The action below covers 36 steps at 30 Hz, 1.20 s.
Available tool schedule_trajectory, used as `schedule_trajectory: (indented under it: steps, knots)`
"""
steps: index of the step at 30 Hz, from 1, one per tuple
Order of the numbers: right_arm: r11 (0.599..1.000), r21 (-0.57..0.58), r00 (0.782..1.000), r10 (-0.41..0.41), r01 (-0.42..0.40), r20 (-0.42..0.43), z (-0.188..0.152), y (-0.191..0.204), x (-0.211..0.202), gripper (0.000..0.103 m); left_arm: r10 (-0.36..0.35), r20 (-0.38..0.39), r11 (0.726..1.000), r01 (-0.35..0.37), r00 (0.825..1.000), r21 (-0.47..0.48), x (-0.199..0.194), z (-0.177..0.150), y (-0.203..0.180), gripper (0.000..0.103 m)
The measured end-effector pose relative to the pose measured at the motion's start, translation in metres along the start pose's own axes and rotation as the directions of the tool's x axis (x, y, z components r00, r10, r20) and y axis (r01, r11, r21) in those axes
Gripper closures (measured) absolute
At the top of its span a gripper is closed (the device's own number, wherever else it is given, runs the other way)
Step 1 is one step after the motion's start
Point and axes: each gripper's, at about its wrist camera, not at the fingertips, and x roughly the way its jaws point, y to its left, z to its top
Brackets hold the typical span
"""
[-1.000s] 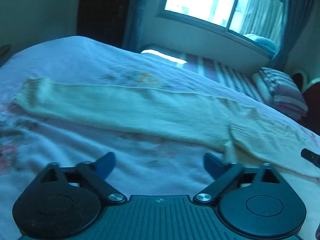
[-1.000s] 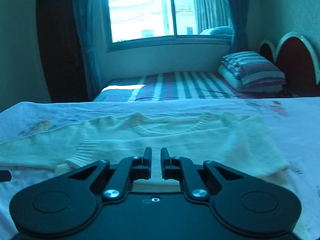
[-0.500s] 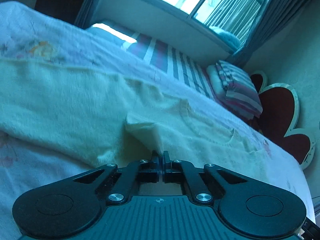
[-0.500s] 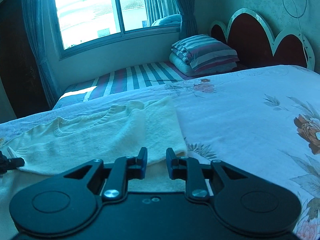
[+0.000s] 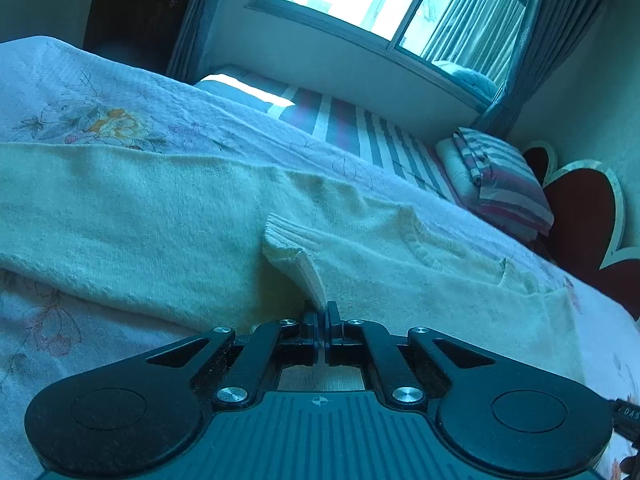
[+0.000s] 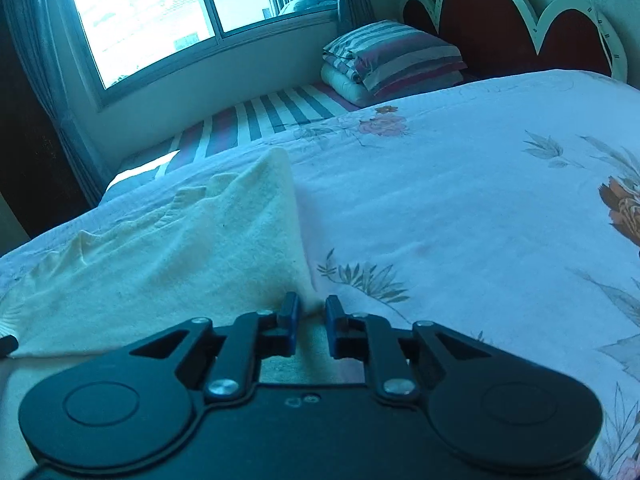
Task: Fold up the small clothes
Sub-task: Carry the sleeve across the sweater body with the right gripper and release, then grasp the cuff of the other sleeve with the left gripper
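Note:
A cream knitted sweater [image 5: 168,216] lies spread across the flowered bedspread [image 5: 80,92], one long sleeve stretched out to the left. My left gripper [image 5: 322,314] is shut on its ribbed edge [image 5: 296,260], which stands up in a small peak from the jaws. In the right wrist view the sweater [image 6: 192,248] ends in a near right corner. That corner lies between the jaws of my right gripper [image 6: 312,310]. These jaws are closing, with a narrow gap left and the pads not visibly pressing the cloth.
The bedspread [image 6: 460,200] stretches bare to the right of the sweater. Behind are a striped mattress [image 6: 260,116], a folded striped quilt [image 6: 392,60], a scalloped red headboard [image 6: 500,20] and a window [image 6: 152,20] with curtains.
My left gripper went from wide open to shut on the sweater's ribbed edge. The right gripper moved from the sweater's middle to its right corner, and its jaws stand slightly wider than before.

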Motion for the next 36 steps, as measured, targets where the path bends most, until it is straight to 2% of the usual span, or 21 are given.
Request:
schedule_trajectory:
  steps: [2,3,5,9,10,11,12,14,16,17,20,21,25,26,27,28,30,32,33,35,36]
  knots:
    - [0.999,-0.033,0.999,0.002,-0.001,0.054,0.005,0.002,-0.009,0.078,0.002,0.002,1.000,-0.002,1.000,0.025,-0.006,-0.004,-0.001,0.101]
    - [0.999,-0.050,0.996,0.021,-0.017,0.088,0.007,0.003,-0.013,0.070,-0.003,-0.001,1.000,0.003,1.000,0.012,-0.007,-0.004,0.000,0.101]
    - [0.996,-0.084,0.995,0.036,-0.028,0.096,0.013,0.006,-0.006,0.064,-0.011,0.000,0.999,0.011,1.000,-0.034,-0.006,-0.004,0.005,0.101]
    - [0.991,-0.129,0.994,0.042,-0.028,0.104,0.032,0.011,0.022,0.065,-0.004,0.006,0.997,0.005,1.000,-0.074,0.001,-0.001,0.008,0.101]
    - [0.990,-0.137,0.997,0.039,-0.029,0.073,0.037,0.011,0.033,0.069,0.000,0.008,0.997,0.000,1.000,-0.073,0.002,-0.001,0.007,0.101]
    - [0.989,-0.138,0.998,0.058,-0.054,0.027,0.041,0.008,0.044,0.097,0.004,0.011,0.998,-0.004,1.000,-0.069,0.003,-0.002,0.005,0.101]
    - [0.989,-0.139,0.999,0.045,-0.045,-0.005,0.042,0.004,0.053,0.099,0.012,0.021,0.998,-0.011,1.000,-0.068,0.003,-0.003,0.004,0.101]
    - [0.990,-0.141,1.000,-0.022,0.021,-0.002,0.042,-0.006,0.059,0.102,0.034,0.039,0.998,-0.032,0.999,-0.054,-0.002,-0.007,0.000,0.101]
    - [0.989,-0.151,1.000,-0.005,0.004,-0.006,0.043,-0.012,0.058,0.103,0.043,0.037,0.999,-0.043,0.998,-0.022,-0.008,-0.010,-0.002,0.101]
    - [0.988,-0.153,1.000,0.004,-0.006,-0.009,0.046,-0.013,0.056,0.101,0.059,0.046,0.998,-0.058,0.997,-0.014,-0.014,-0.011,-0.002,0.101]
    - [0.988,-0.153,0.994,0.050,-0.036,0.093,0.060,-0.010,0.046,0.069,0.122,0.114,0.992,-0.123,0.986,0.007,-0.028,-0.006,0.000,0.100]
    - [0.986,-0.165,0.992,0.058,-0.040,0.108,0.064,-0.006,0.048,0.065,0.123,0.120,0.992,-0.125,0.985,0.010,-0.027,-0.001,0.001,0.100]
    - [0.976,-0.214,0.995,0.053,-0.034,0.086,0.085,0.016,0.080,0.063,0.130,0.109,0.990,-0.135,0.985,0.041,-0.002,0.023,-0.005,0.100]
    - [0.971,-0.237,0.996,0.043,-0.022,0.084,0.087,0.019,0.089,0.067,0.139,0.094,0.988,-0.144,0.986,0.049,0.007,0.027,-0.008,0.100]
    - [0.964,-0.266,0.999,0.011,0.001,0.043,0.088,0.021,0.102,0.079,0.149,0.082,0.987,-0.153,0.985,0.048,0.013,0.029,-0.007,0.100]
    - [0.954,-0.297,0.999,-0.036,0.032,-0.005,0.086,0.021,0.116,0.079,0.157,0.071,0.986,-0.161,0.985,0.044,0.018,0.030,-0.007,0.100]
    - [0.944,-0.325,0.999,-0.047,0.053,0.026,0.085,0.017,0.116,0.076,0.157,0.076,0.988,-0.157,0.985,-0.003,0.008,0.031,-0.003,0.100]
    - [0.949,-0.309,0.998,-0.051,0.060,0.039,0.090,0.014,0.102,0.075,0.180,0.165,0.984,-0.179,0.970,-0.022,-0.020,0.028,0.002,0.100]
    - [0.957,-0.286,0.997,-0.029,0.047,0.067,0.091,0.009,0.091,0.072,0.198,0.170,0.980,-0.195,0.965,-0.034,-0.027,0.027,0.006,0.100]
    - [0.964,-0.265,0.995,0.017,0.008,0.094,0.086,0.003,0.070,0.070,0.163,0.131,0.985,-0.154,0.978,-0.072,-0.026,0.028,0.018,0.098]
    - [0.963,-0.269,0.994,0.036,-0.007,0.102,0.081,0.002,0.060,0.069,0.152,0.112,0.987,-0.145,0.982,-0.066,-0.022,0.028,0.020,0.091]
